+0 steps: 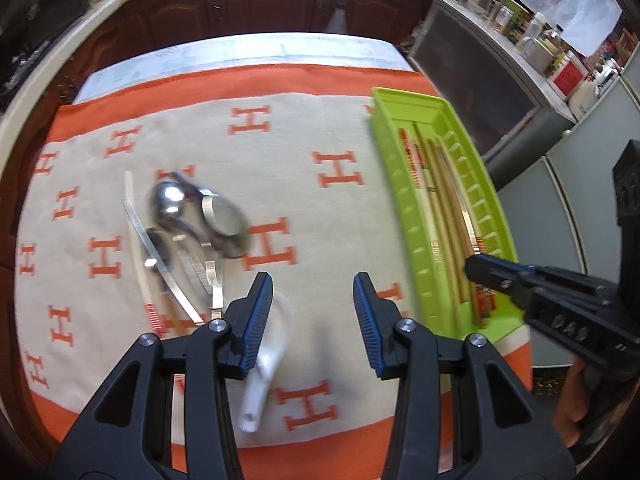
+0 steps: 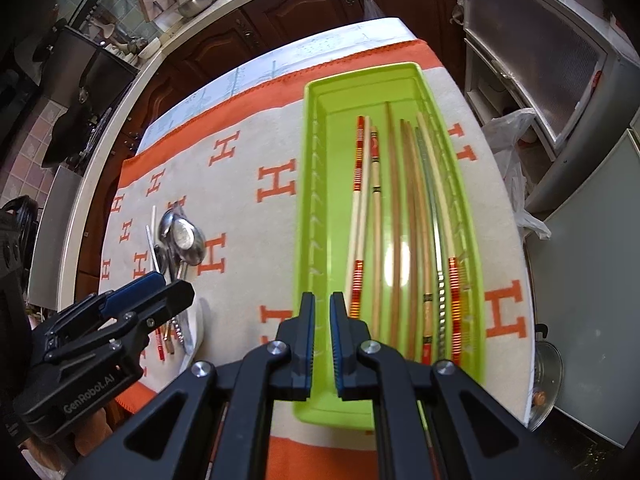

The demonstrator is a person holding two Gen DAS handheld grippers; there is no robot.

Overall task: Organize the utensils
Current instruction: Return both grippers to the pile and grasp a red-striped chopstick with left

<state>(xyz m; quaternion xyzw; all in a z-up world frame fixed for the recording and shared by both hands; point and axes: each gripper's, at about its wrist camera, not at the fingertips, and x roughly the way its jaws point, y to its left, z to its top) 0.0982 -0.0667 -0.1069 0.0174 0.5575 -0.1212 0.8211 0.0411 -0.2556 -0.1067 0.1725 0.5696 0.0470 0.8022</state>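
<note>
Several chopsticks (image 2: 396,216) lie lengthwise in the green tray (image 2: 310,208), bunched toward its right side; some are plain wood, others pale with red-and-orange banded ends. In the left wrist view the same tray (image 1: 394,168) sits at the right of the table with the chopsticks (image 1: 450,216) inside. The left part of the tray floor is bare.

More utensils wait in a loose pile on the cloth well to the left of the tray: metal spoons (image 1: 208,212) overlapping each other, with a few chopsticks (image 1: 140,256) and flat metal handles crossing under them. The pile (image 2: 180,240) also shows in the right wrist view. 1 white ceramic spoon (image 1: 264,360) lies just beside the pile, nearer the camera, partly under the left finger of the left gripper (image 1: 314,320).

That left gripper hovers above the cloth with its jaws spread wide and nothing between them. The right gripper (image 2: 322,336) hangs over the near end of the tray, its jaws drawn close with only a narrow gap, gripping nothing.

Everything rests on a beige tablecloth (image 1: 304,152) with an orange border and orange H marks. Dark wooden cabinets (image 1: 280,4) stand behind the table.
</note>
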